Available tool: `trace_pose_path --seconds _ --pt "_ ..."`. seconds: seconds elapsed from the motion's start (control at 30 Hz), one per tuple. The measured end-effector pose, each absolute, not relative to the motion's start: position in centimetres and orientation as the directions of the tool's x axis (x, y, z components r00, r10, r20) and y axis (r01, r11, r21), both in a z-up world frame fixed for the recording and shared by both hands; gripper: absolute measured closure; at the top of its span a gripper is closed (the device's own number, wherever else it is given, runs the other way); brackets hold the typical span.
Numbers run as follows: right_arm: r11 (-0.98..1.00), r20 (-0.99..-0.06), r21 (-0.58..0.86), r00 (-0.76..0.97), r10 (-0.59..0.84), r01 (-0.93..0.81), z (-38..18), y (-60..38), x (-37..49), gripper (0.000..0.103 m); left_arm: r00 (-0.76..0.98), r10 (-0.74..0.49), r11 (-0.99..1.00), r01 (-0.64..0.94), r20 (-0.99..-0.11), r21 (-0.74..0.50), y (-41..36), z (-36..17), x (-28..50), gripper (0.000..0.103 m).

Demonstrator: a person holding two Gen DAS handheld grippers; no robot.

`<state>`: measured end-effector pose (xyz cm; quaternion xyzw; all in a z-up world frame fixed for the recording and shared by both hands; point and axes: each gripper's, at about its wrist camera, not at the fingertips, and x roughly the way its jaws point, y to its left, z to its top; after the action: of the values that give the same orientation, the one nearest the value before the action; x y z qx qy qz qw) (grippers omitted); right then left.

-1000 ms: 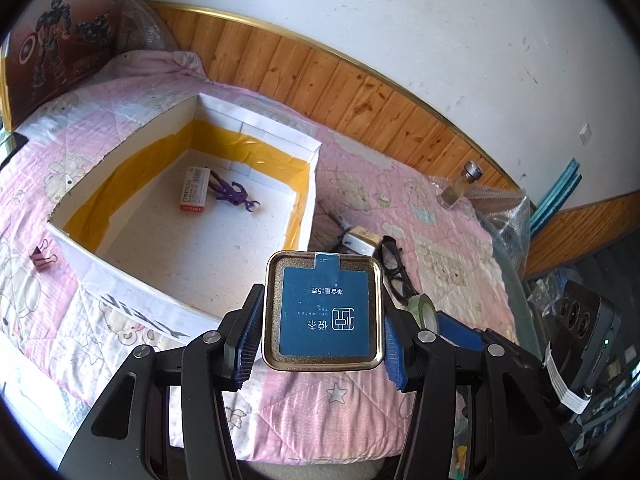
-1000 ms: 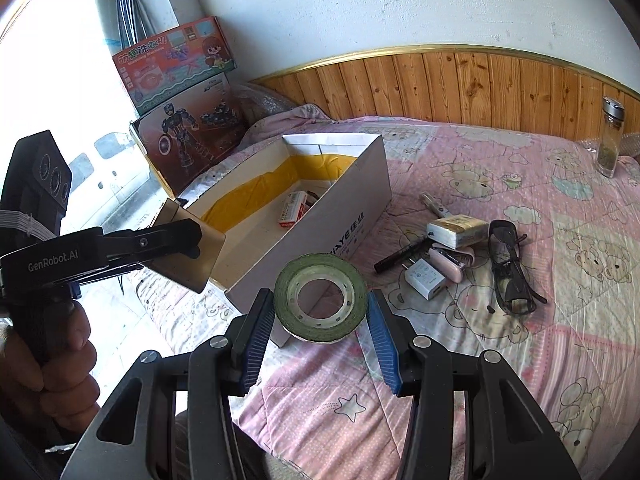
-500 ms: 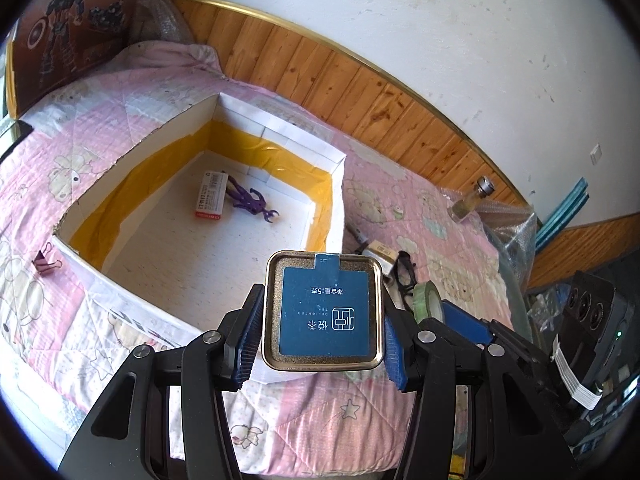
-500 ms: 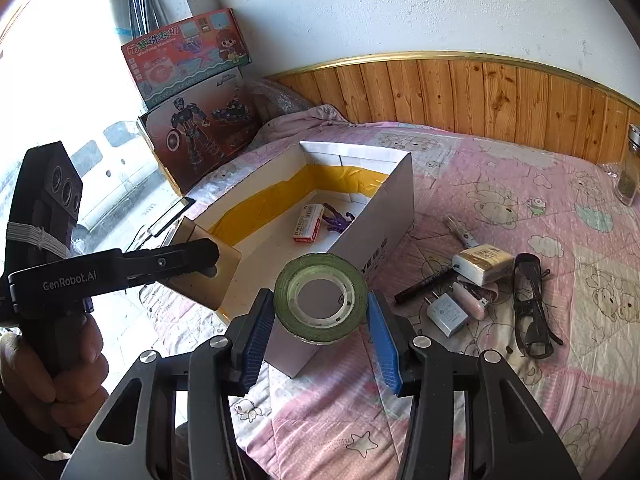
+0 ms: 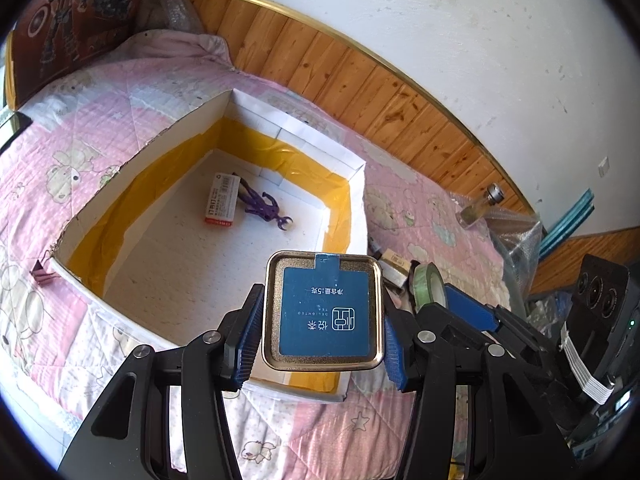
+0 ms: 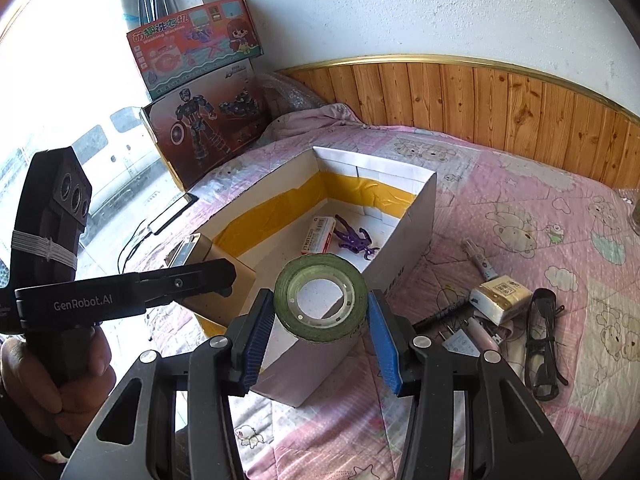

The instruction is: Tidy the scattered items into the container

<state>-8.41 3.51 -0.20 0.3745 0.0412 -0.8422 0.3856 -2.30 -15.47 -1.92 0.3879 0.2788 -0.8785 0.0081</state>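
White plaster wall (image 6: 420,4), wood wainscot (image 6: 500,100), bright window (image 6: 60,80), pink quilt (image 6: 540,208)

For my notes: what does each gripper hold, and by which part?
Left gripper: gold tea tin, clamped by its two side walls. Right gripper: green tape roll, clamped across its outer rim.

Your right gripper (image 6: 321,322) is clamping a green tape roll (image 6: 321,298), with the white box (image 6: 416,216) lying just beyond its fingertips.
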Motion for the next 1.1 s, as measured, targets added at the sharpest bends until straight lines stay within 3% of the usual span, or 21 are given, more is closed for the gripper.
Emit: trace_pose_path --seconds 1.1 --pt "-0.627 -0.728 0.088 -0.38 -0.57 0.774 -0.7 -3.7 -15.9 0.054 -0.602 0.26 -0.802 0.3 -0.755 -0.516 -19.7 -4.6 -9.4 0.05"
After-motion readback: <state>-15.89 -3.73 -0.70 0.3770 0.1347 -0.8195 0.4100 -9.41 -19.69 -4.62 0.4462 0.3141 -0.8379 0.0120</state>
